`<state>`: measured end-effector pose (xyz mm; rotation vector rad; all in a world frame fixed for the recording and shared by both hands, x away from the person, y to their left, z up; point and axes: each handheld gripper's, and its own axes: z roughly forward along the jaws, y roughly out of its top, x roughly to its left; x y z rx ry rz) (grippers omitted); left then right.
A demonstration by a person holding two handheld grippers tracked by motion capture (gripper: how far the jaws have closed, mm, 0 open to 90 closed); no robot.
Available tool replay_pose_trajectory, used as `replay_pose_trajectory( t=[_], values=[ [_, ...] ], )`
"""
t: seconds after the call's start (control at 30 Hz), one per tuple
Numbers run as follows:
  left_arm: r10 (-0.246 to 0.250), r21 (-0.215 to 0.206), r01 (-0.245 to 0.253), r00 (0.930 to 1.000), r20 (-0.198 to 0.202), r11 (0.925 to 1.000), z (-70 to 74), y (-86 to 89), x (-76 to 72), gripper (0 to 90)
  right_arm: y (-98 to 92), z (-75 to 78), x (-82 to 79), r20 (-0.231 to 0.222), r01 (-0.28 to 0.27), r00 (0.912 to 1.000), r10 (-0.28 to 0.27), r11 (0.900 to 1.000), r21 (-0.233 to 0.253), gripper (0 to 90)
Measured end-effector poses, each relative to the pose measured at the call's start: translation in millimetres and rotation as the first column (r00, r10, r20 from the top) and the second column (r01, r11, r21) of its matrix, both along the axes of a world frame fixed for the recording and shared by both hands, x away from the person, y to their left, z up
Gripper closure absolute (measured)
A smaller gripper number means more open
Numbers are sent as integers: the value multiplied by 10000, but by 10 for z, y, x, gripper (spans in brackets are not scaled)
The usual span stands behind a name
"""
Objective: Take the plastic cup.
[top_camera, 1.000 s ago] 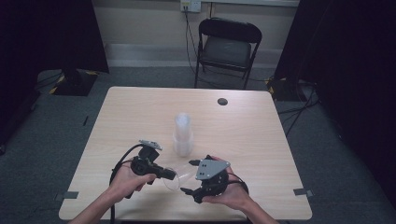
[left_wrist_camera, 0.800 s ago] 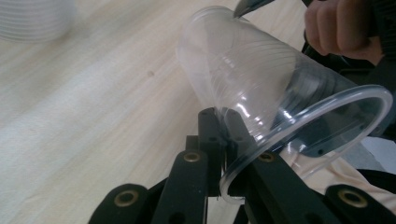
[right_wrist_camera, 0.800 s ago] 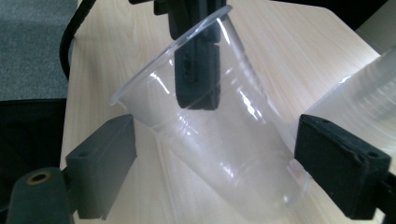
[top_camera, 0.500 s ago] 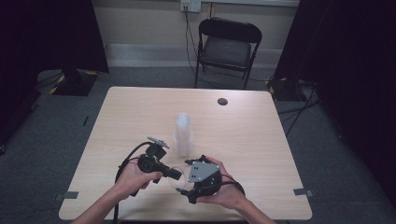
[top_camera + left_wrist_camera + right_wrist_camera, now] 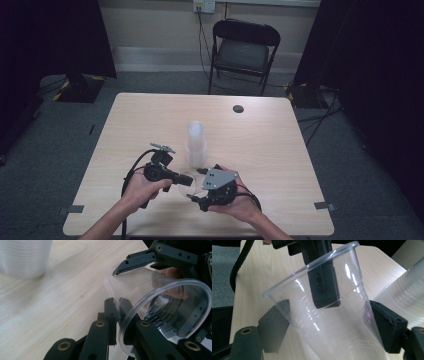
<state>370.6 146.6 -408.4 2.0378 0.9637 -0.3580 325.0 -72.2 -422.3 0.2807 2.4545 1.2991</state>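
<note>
Left gripper [image 5: 186,181] shifted right and toward bench centre, hand drawn closer to right gripper [image 5: 196,199]. Right gripper moved left, nearer the person's edge, then eased back slightly rightward. Gap between the two closed: clear cup [image 5: 184,179] now bridged by both, left fingers [image 5: 110,312] pinching rim, right fingers [image 5: 273,322] straddling body.

I am looking into a bare recording studio: black curtains [image 5: 60,40] are hanging on both sides, a folding chair [image 5: 243,52] is standing behind a wooden table [image 5: 280,150].
</note>
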Motion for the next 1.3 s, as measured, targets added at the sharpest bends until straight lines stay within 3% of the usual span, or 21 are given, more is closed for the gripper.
replay_pose_trajectory(
  t=[0.13, 0.23, 0.57, 0.6, 0.9, 1.13, 1.3],
  values=[
    [61, -48, -61, 10000, -4, 10000, 6, 0, 4, 835, -1, -3, 6, -66, -13, 10000, 13, 10000, -32, 246],
    [36, 103, -34, 9999, -144, 9999, -3, -17, 4, 896, -2, -6, 3, 4, -26, 10000, 26, 9999, -139, 255],
    [-151, 715, 163, 9997, -174, 9973, -3, -121, 9, 900, 65, -23, -15, 125, -218, 9997, 222, 9991, -354, 240],
    [-207, 625, 223, 9995, -257, 9978, -6, -130, 13, 900, 75, -22, -18, 133, -239, 9996, 245, 9989, -391, 236],
    [-137, 917, 140, 9999, -35, 9957, 3, -171, 13, 897, 93, -28, -23, 199, -154, 9997, 161, 9991, -388, 240],
    [-245, 937, 245, 9997, -8, 9953, -8, -184, 11, 895, 115, -45, -29, 247, -136, 9996, 148, 9988, -467, 224],
    [-12, 684, -8, 9996, 294, 9977, 13, -165, 2, 863, 73, -24, -32, 387, -91, 9992, 95, 9999, -105, 306]
  ],
)
